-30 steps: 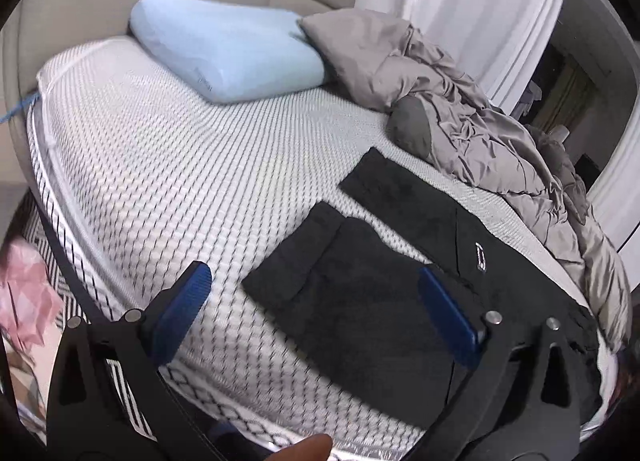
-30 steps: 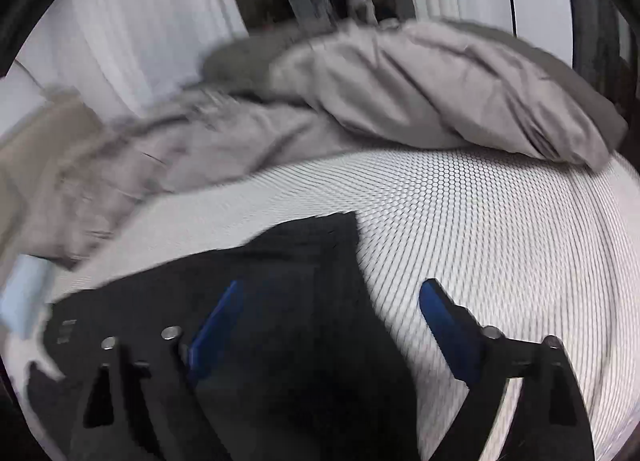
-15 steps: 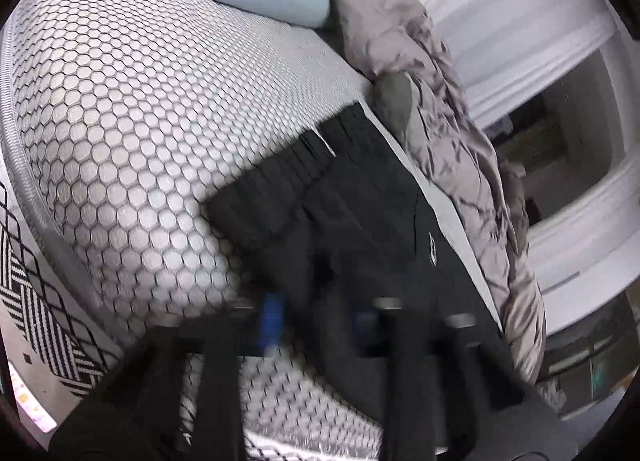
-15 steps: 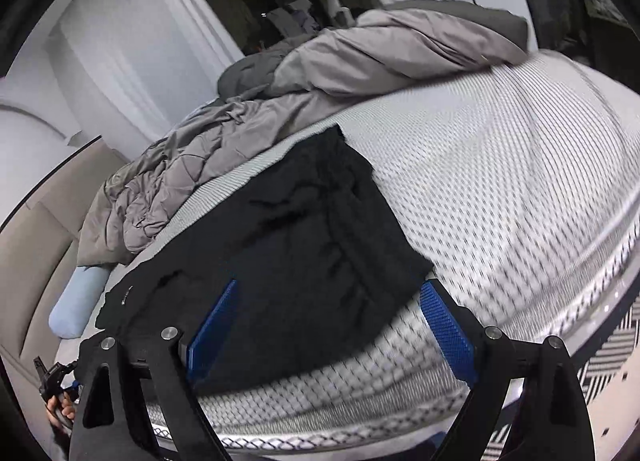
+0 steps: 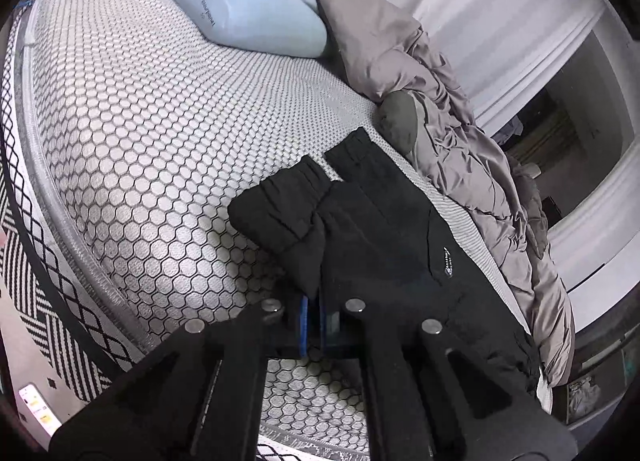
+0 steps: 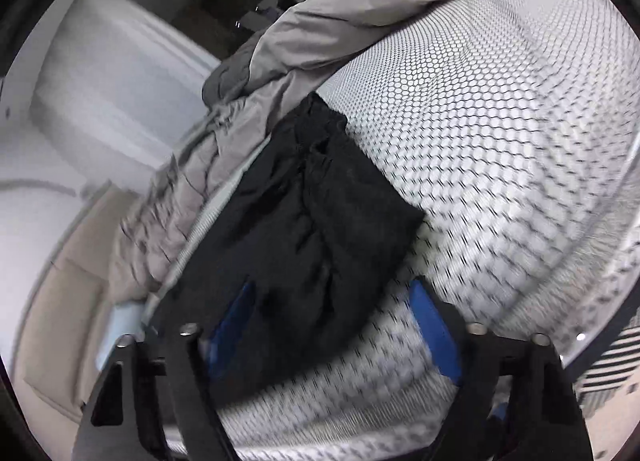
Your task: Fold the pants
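The left claw (image 5: 314, 319) is pinched shut on the near edge of the black pants (image 5: 384, 237), which lie on the bed's honeycomb-patterned mattress cover (image 5: 132, 133). In the blurred right view, the right claw (image 6: 332, 325) has just been closing; its blue pads still look apart, one over the pants' edge. Only the left view shows the pale blue pillow (image 5: 248, 1). Beyond lies a rumpled grey duvet (image 5: 460, 149).

Left hand-held gripper (image 5: 313, 321) has closed onto the near edge of the black fabric pants (image 5: 380, 245); right hand-held gripper (image 6: 334, 325) has lowered, jaws just closing.
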`<move>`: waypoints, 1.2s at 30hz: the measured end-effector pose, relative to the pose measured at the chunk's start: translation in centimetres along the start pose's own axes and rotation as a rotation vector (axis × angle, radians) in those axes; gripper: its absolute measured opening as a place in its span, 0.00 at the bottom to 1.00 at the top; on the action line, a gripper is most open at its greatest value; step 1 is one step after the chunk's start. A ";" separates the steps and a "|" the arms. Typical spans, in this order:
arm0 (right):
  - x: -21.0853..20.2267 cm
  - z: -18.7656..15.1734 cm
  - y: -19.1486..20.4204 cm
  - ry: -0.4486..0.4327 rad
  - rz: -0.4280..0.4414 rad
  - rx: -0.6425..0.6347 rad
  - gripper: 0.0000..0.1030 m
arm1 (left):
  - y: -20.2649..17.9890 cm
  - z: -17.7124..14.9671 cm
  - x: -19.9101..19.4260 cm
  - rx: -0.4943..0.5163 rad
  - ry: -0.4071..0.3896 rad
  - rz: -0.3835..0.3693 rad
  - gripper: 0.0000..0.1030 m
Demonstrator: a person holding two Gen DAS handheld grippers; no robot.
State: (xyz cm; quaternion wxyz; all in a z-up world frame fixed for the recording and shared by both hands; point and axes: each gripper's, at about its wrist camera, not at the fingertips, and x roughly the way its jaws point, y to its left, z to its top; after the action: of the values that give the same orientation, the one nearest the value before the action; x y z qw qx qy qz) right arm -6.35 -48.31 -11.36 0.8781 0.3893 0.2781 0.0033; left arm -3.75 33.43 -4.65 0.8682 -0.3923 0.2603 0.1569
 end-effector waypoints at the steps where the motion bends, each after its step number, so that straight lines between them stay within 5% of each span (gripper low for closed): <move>1: 0.1 0.1 -0.5 0.015 0.002 0.033 0.14 | 0.0 0.0 -0.5 0.005 -0.008 -0.005 0.01; 9: -2.7 -1.4 -2.0 -0.007 0.005 0.023 0.12 | 0.8 -0.9 -1.0 0.026 0.026 -0.003 0.01; 19: -4.5 3.7 6.0 -0.179 0.010 -0.128 0.12 | -5.7 5.1 -1.1 0.061 -0.059 -0.043 0.01; 27: 2.3 12.9 12.5 -0.209 -0.058 -0.176 0.12 | -15.0 12.7 9.6 0.131 -0.009 0.017 0.01; 31: 9.8 18.2 14.9 -0.138 -0.110 -0.148 0.13 | -18.4 14.9 17.8 0.170 0.040 0.135 0.02; 32: 11.9 19.4 15.3 -0.112 -0.128 -0.141 0.19 | -18.7 15.4 19.9 0.164 0.055 0.167 0.06; 33: 14.0 20.4 15.5 -0.096 -0.165 -0.142 0.36 | -18.9 15.7 21.9 0.163 0.079 0.195 0.11; 34: 15.5 21.2 15.5 -0.105 -0.213 -0.142 0.40 | -18.8 15.9 23.2 0.162 0.095 0.203 0.27; 35: 16.3 21.8 15.5 -0.132 -0.255 -0.145 0.41 | -18.8 16.2 24.1 0.160 0.093 0.219 0.53; 36: 16.8 22.2 15.5 -0.152 -0.312 -0.151 0.45 | -18.6 16.3 24.5 0.153 0.075 0.238 0.64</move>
State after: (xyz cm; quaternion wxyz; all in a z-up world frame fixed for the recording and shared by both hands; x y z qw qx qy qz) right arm 22.05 -48.96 3.13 0.9133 0.2735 0.2668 -0.1412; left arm 30.42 35.54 1.45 0.8604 -0.2970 0.3486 0.2237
